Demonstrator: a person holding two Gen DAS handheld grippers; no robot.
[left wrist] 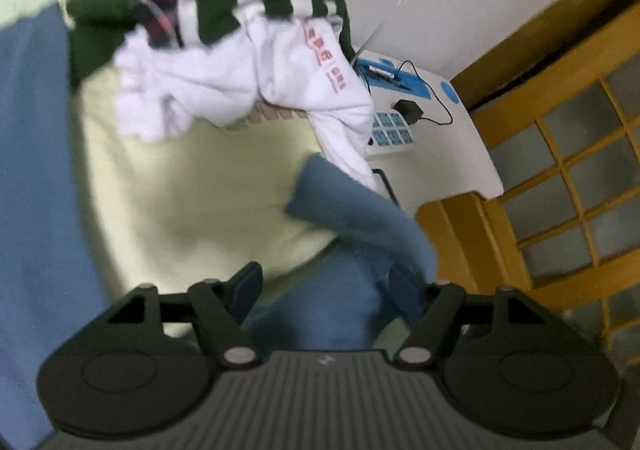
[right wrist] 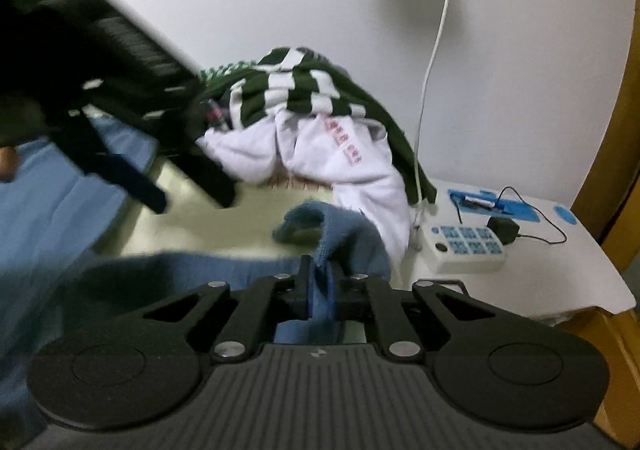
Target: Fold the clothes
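Both grippers angled down; right gripper pinching blue garment (left gripper agape).

Bare pale sheet in middle gives room. Clothes pile blocks back; left tool crowds left.

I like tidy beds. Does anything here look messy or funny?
Yes. The green-and-white striped top and white garment lie in a crumpled heap by the wall, unfolded. The white garment droops off the bed edge toward the side table. The blue cloth is bunched.
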